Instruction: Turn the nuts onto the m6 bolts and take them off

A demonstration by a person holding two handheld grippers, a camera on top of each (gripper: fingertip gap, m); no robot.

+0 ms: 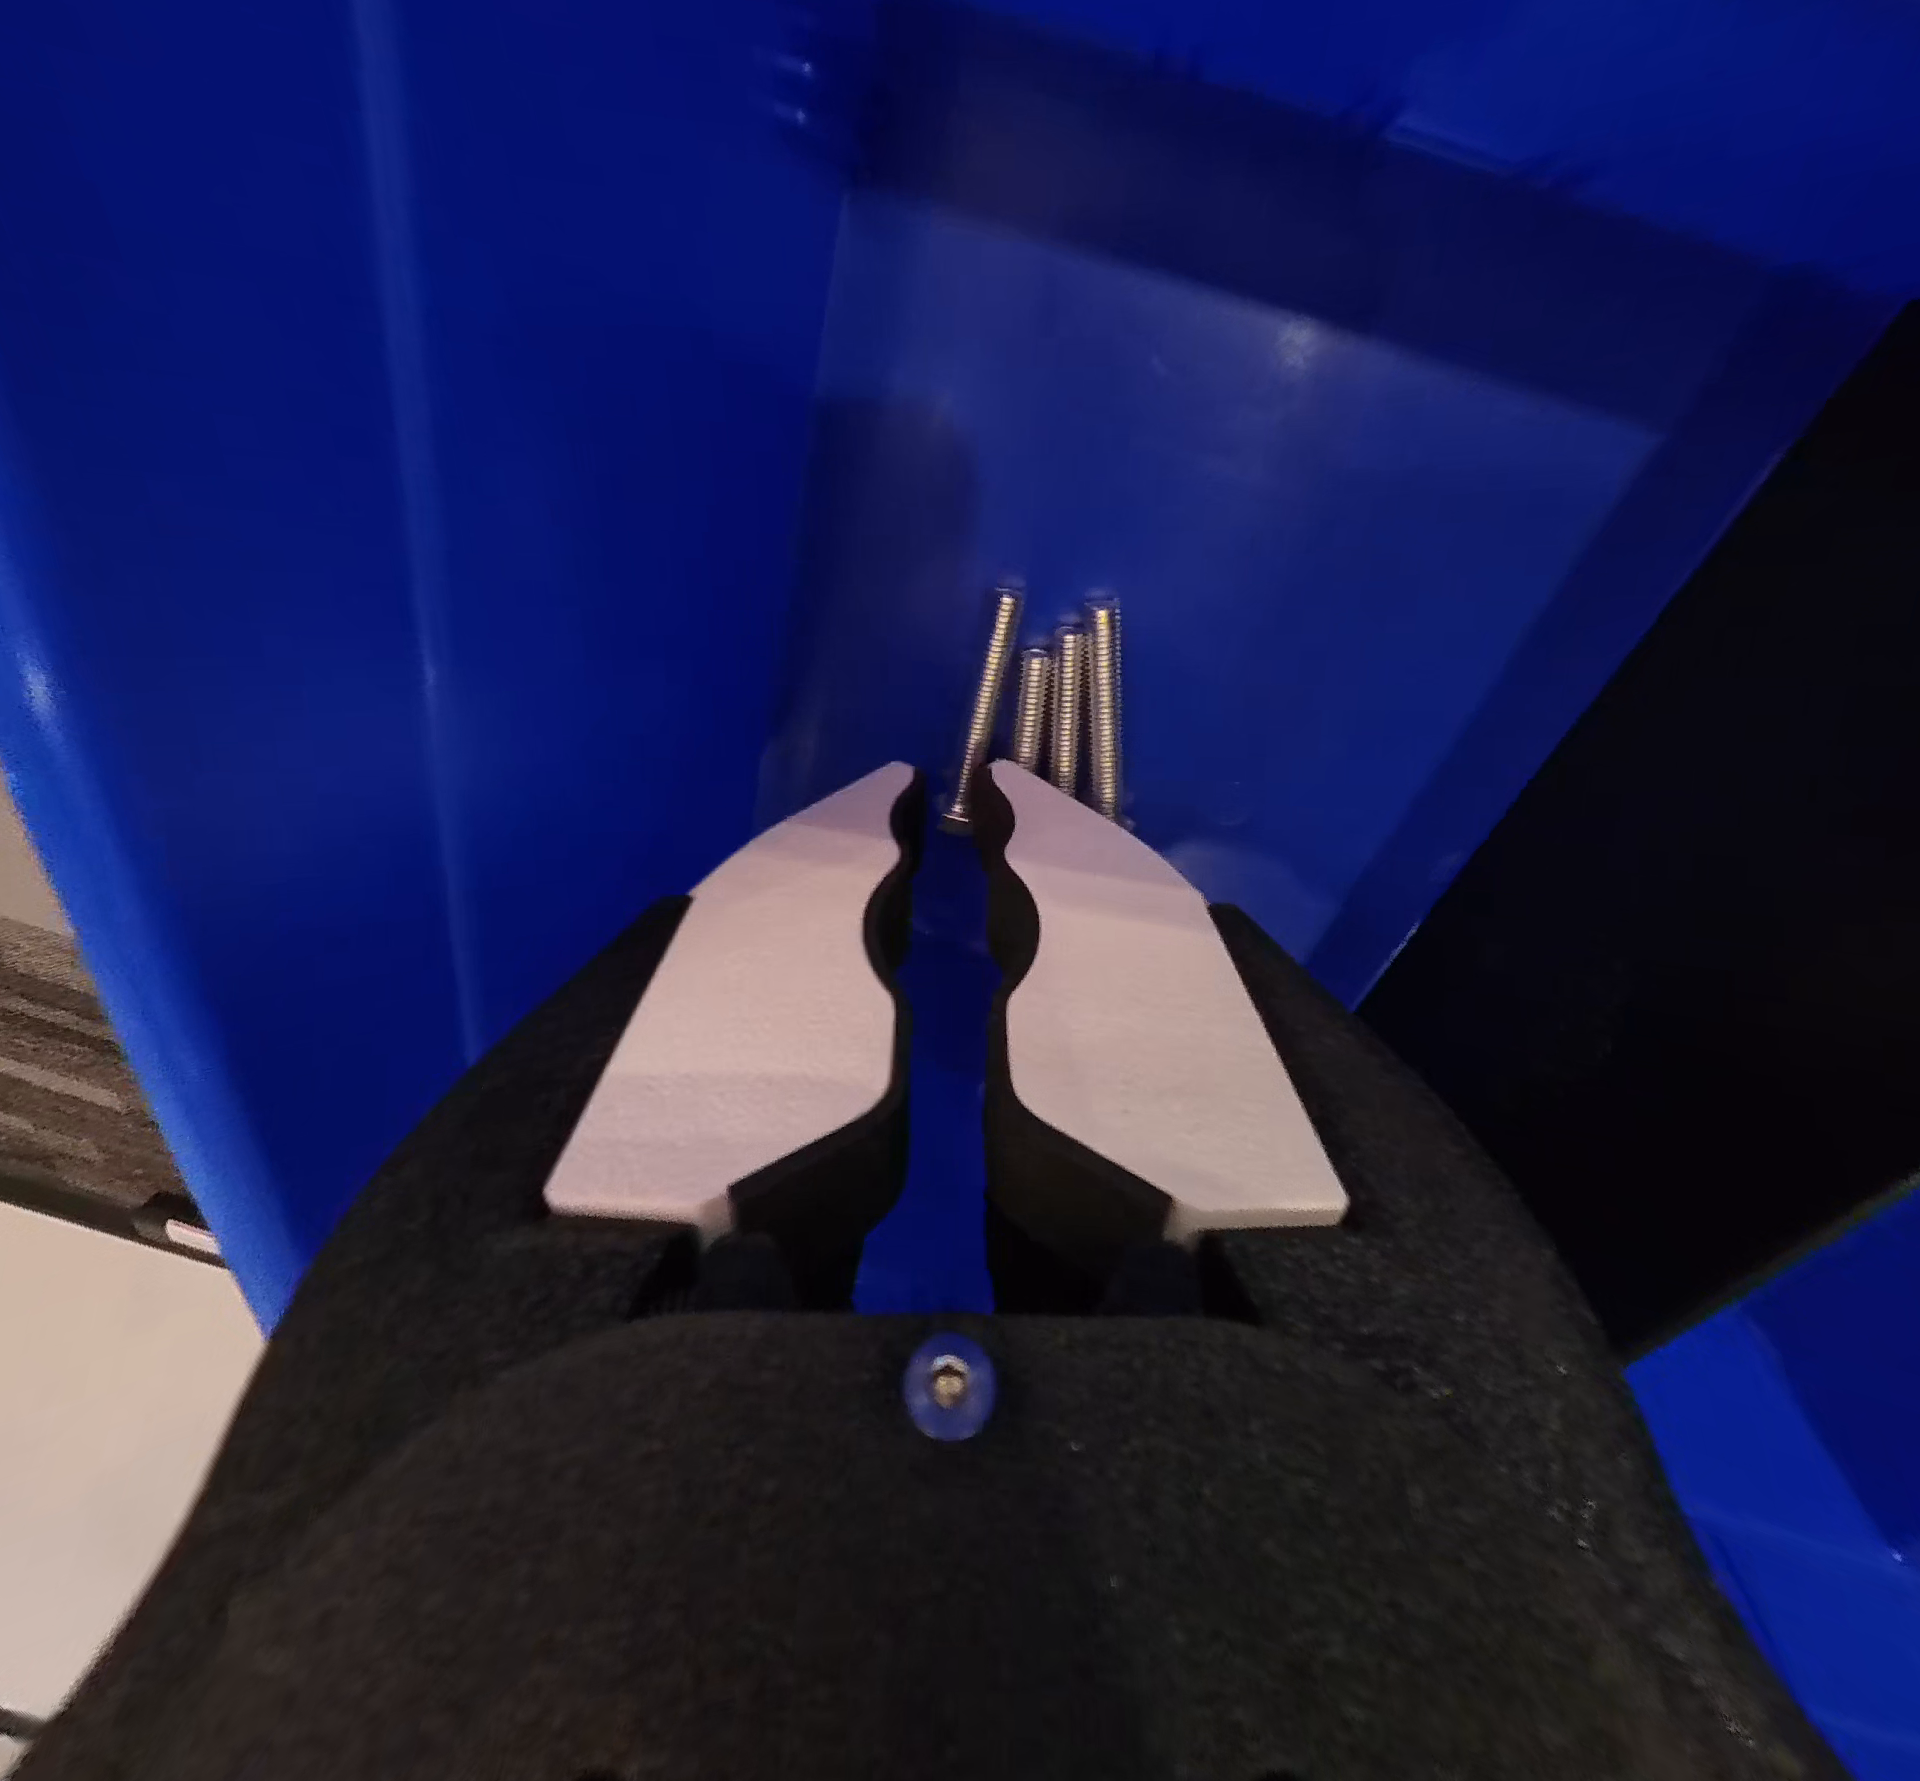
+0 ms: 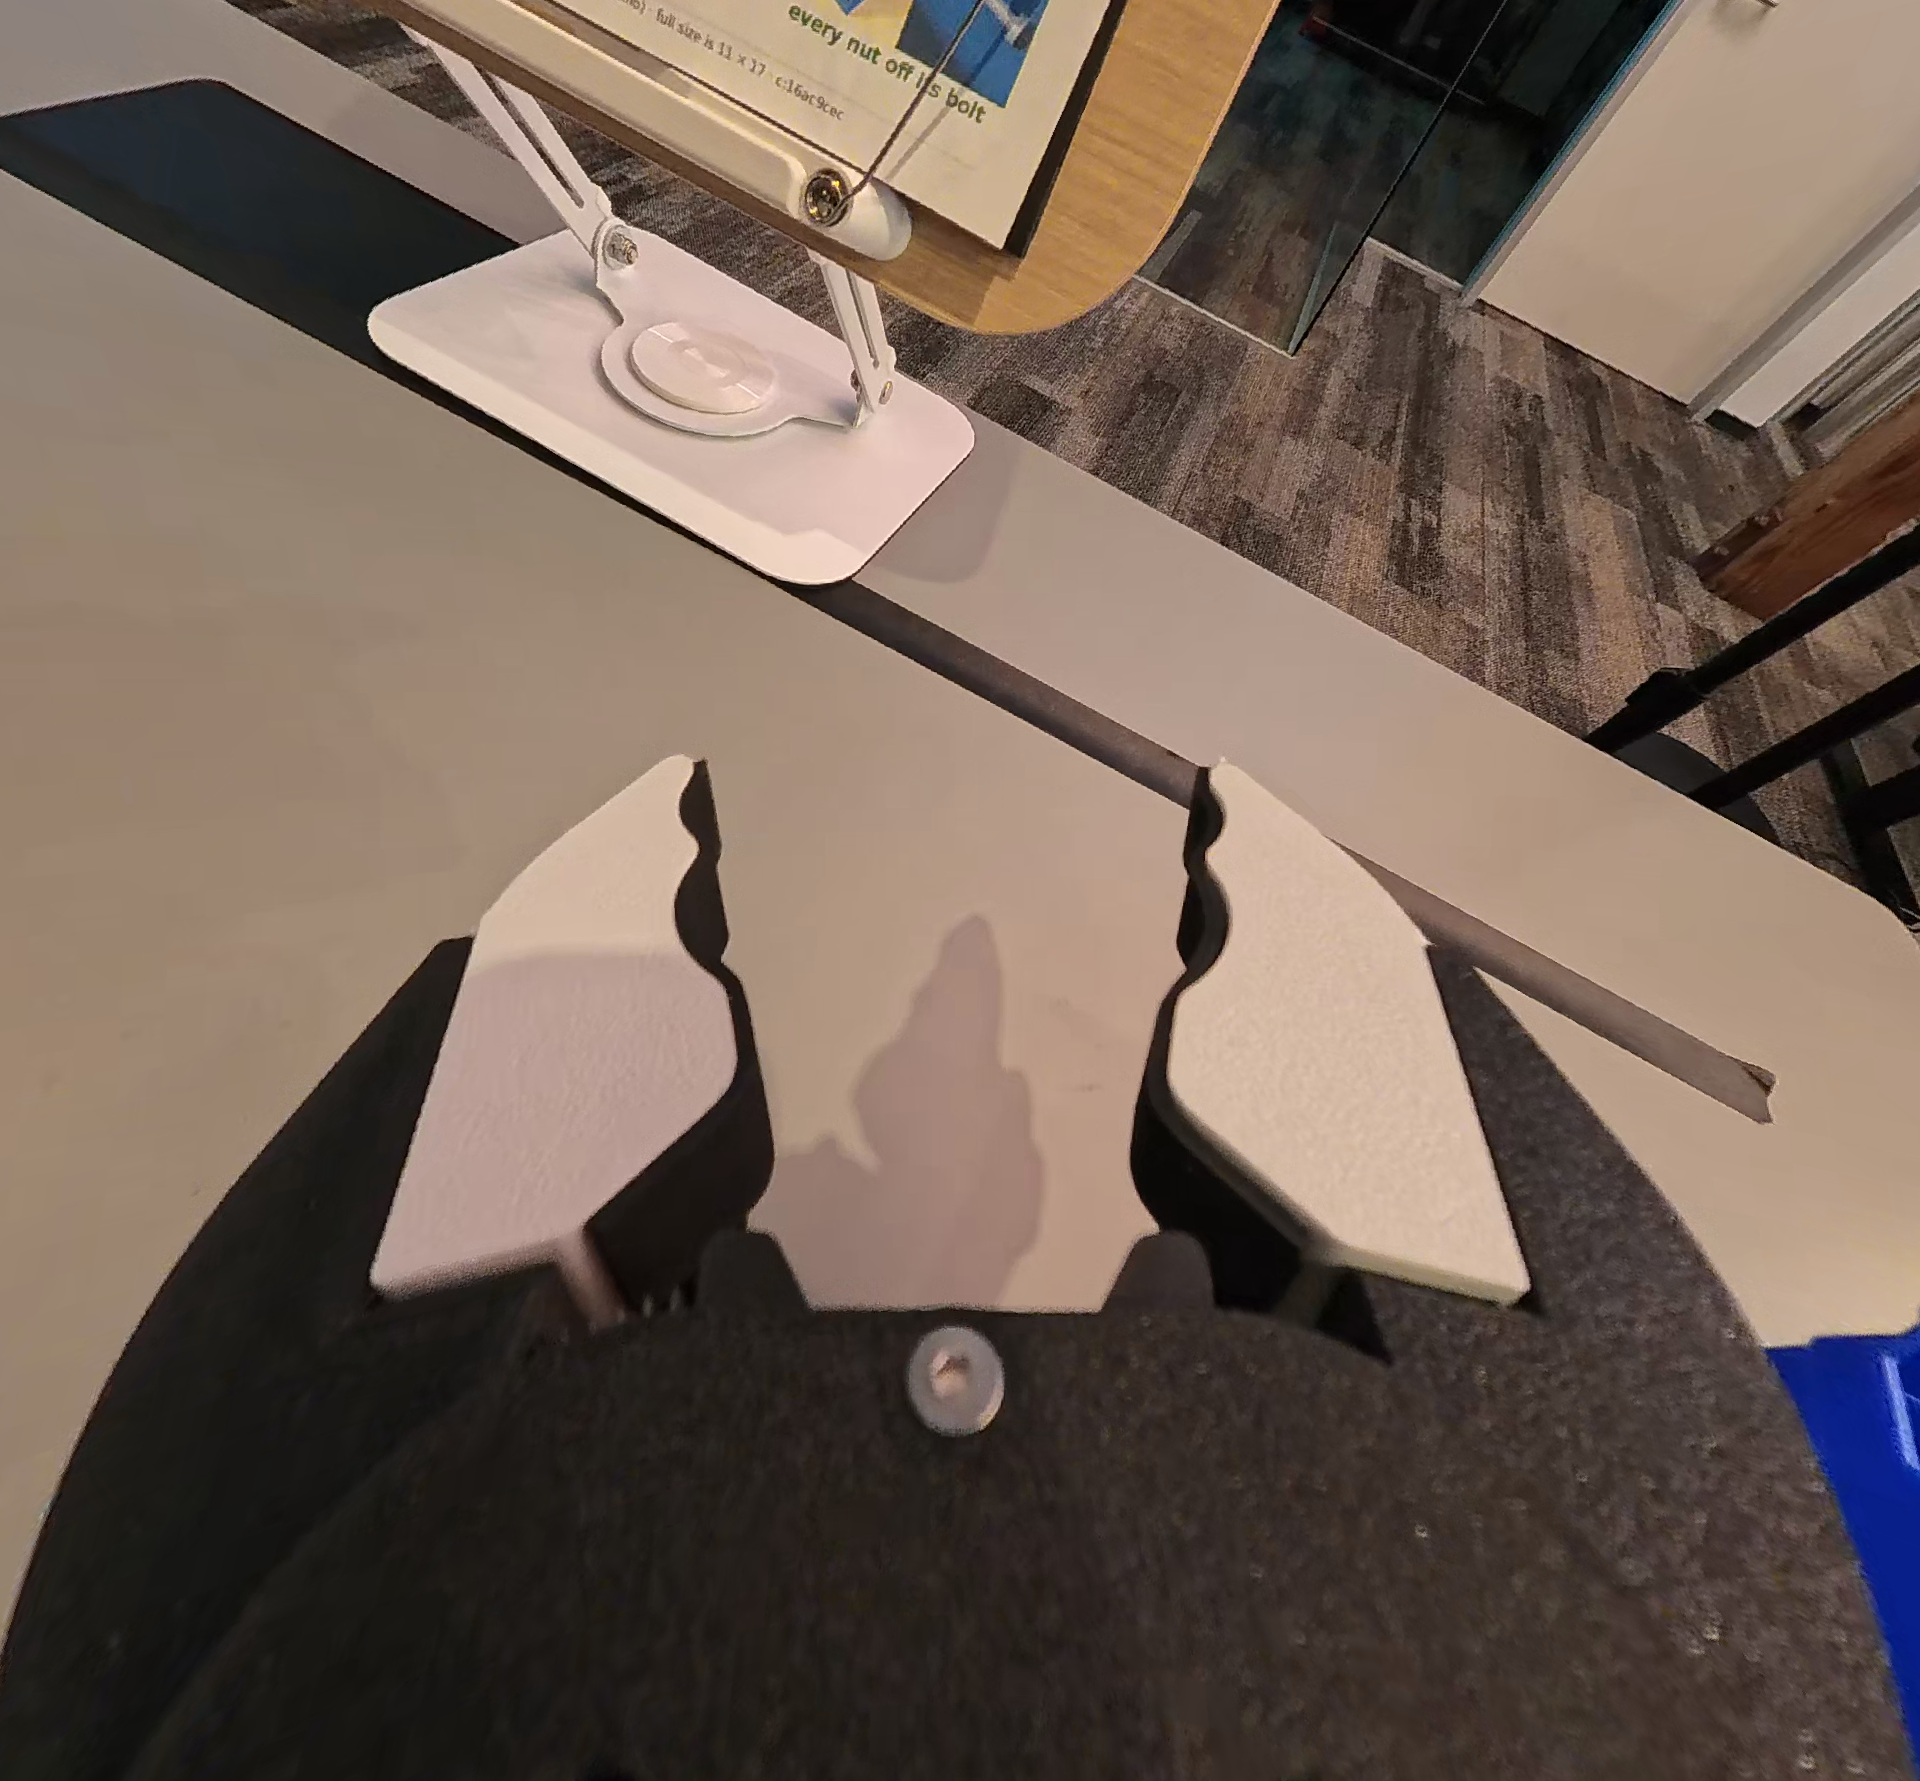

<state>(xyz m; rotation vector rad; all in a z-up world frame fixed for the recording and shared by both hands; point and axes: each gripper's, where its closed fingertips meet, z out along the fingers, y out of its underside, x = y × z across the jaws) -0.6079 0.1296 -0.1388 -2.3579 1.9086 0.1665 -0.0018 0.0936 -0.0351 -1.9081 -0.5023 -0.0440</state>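
Observation:
My left gripper point(image 1: 956, 786) reaches into a blue plastic bin point(image 1: 520, 484). Its jaws are closed to a narrow gap on the head end of a long silver bolt point(image 1: 987, 692), which slants away from three other bolts point(image 1: 1070, 713) lying side by side on the bin floor. My right gripper point(image 2: 951, 775) is open and empty, held above the grey table point(image 2: 312, 692). No nuts show in either view.
A dark panel point(image 1: 1714, 796) borders the bin on the right. A white stand base point(image 2: 675, 422) holds a wooden board with a printed sheet point(image 2: 831, 17) at the table's far side. The table edge point(image 2: 1351, 858) runs diagonally, with carpet beyond. A blue bin corner point(image 2: 1860, 1399) shows at lower right. One gripper's finger ends stand about 60 cm off the other's.

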